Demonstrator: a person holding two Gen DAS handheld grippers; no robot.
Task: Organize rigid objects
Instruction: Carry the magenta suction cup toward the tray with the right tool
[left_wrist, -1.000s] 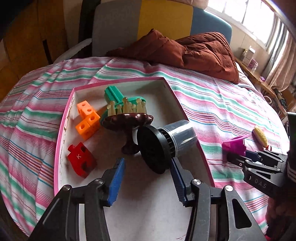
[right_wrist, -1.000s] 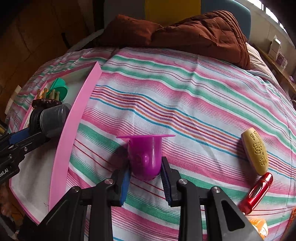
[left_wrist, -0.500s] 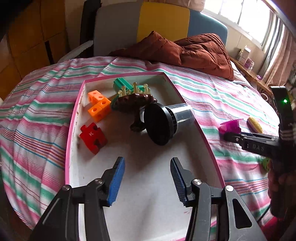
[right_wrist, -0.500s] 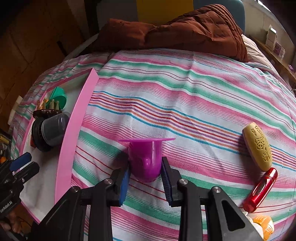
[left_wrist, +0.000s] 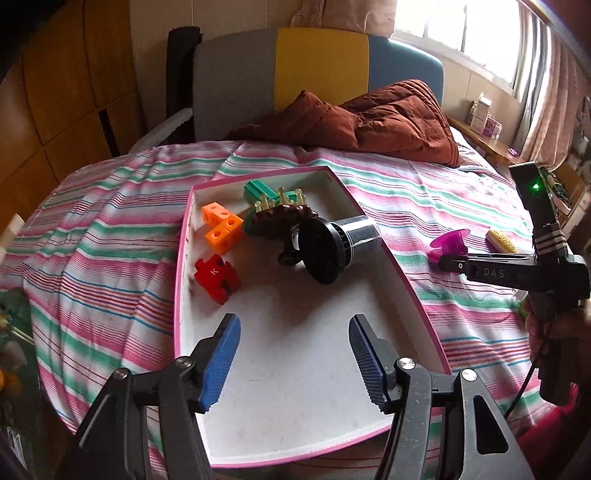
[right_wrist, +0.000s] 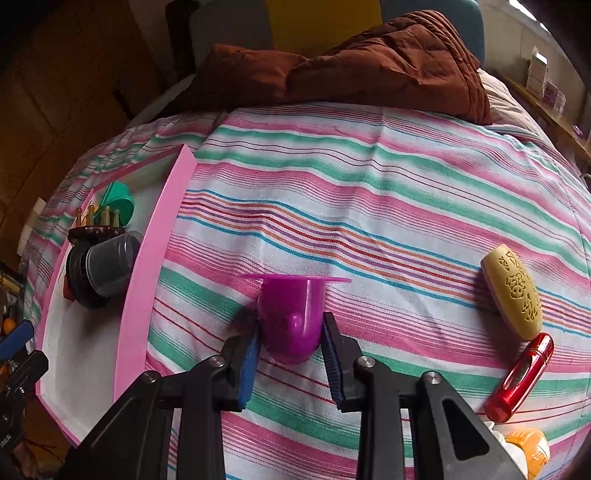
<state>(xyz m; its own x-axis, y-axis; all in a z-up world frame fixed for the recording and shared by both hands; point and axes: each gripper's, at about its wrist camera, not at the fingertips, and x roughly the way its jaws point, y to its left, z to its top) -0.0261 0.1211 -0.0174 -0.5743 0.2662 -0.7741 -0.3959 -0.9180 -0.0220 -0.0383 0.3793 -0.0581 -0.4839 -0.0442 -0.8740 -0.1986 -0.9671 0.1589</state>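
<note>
A white tray with a pink rim (left_wrist: 402, 280) lies on the striped bedspread. In it are a black-and-grey cylinder (left_wrist: 340, 247) on its side, a brown peg brush (left_wrist: 284, 218), a green piece (left_wrist: 258, 192), orange cubes (left_wrist: 219, 227) and a red puzzle block (left_wrist: 217, 275). My left gripper (left_wrist: 293, 325) hovers over the tray's near, bare part. Its jaws are opening, with nothing between them. To the right of the tray, my right gripper (right_wrist: 291, 328) is shut on a purple cup (right_wrist: 291, 314) that lies on the bedspread.
To the right of the cup lie a yellow carved oval (right_wrist: 515, 291), a red bottle (right_wrist: 521, 376) and an orange-and-white item (right_wrist: 524, 446). A brown quilt (left_wrist: 369, 122) is heaped at the far end of the bed, in front of a headboard.
My left gripper has drawn back and up from the black-and-grey cylinder, which stays in the tray, and its jaws have spread wider. The right gripper keeps still on the purple cup.
</note>
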